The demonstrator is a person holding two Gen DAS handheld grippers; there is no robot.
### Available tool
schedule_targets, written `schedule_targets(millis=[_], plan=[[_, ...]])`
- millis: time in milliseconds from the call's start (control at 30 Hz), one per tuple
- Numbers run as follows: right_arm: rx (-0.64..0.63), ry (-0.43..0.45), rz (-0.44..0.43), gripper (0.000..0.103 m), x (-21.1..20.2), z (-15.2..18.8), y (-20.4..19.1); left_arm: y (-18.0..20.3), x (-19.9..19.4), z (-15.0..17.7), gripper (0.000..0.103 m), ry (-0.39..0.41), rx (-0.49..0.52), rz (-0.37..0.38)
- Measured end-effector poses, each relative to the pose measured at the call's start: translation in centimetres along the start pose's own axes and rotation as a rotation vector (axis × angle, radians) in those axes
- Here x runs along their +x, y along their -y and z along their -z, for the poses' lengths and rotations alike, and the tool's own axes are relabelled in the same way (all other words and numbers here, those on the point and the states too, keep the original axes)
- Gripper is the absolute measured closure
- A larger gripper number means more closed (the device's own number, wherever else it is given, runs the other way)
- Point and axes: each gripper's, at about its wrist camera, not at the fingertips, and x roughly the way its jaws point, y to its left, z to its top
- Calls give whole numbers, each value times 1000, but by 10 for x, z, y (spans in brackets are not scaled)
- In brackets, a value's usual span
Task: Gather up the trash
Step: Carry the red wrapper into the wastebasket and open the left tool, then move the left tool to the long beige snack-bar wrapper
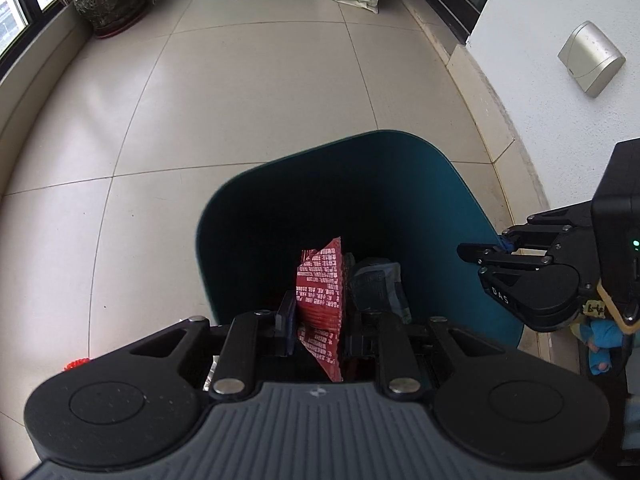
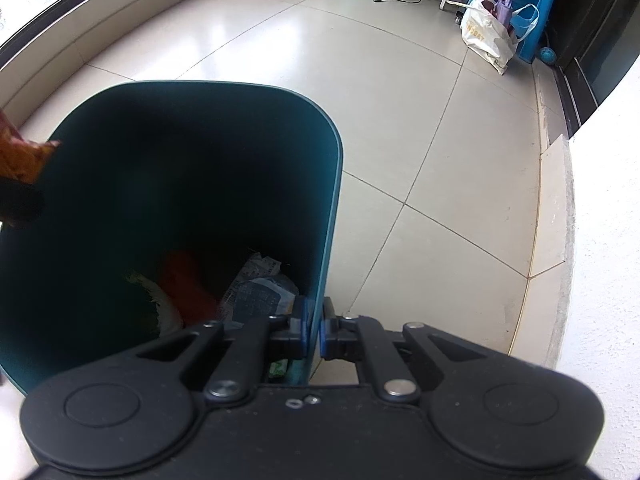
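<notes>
Gripping a red snack wrapper [image 1: 322, 300] between its fingers, our left gripper [image 1: 320, 330] hangs over the open mouth of the teal bin [image 1: 460, 200] in the left wrist view; the wrapper stands on edge, squarely above the dark interior, with grey crumpled packaging [image 1: 378, 282] just beside it, deeper in the bin. At the bin's right wall our right gripper [image 1: 494, 250] is clamped on the rim. To finish this step well, we judge the left fingers should part only while the wrapper sits inside the rim line, and the bin should be kept steady.

From the right wrist view, our right gripper [image 2: 315, 334] is nearly closed, one blue pad on either side of the bin's [image 2: 332, 184] thin near wall. Below, on the bin's floor, lie red, white and grey trash [image 2: 208, 292]. The held wrapper [image 2: 24, 156] shows at the bin's far left edge, over the opening.
</notes>
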Motion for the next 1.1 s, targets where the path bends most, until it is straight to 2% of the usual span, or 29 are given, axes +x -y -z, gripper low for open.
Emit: schedule_targets(millis=[333, 533, 633, 667, 700, 767, 1100], plan=[[-12, 8, -2, 98, -1, 4, -1, 16, 64, 7, 82, -90, -24, 21], [-10, 9, -3, 98, -2, 4, -1, 17, 83, 13, 81, -113, -8, 38], [-12, 8, 0, 98, -2, 3, -1, 17, 89, 9, 71, -107, -10, 50], [-12, 8, 0, 98, -2, 3, -2, 17, 90, 9, 61, -100, -14, 55], [-12, 9, -1, 98, -2, 3, -1, 16, 90, 9, 44, -93, -17, 58], [-11, 9, -1, 98, -2, 3, -2, 14, 87, 11, 33, -64, -23, 50], [-10, 8, -1, 98, -3, 3, -1, -3, 49, 21, 33, -7, -9, 87]])
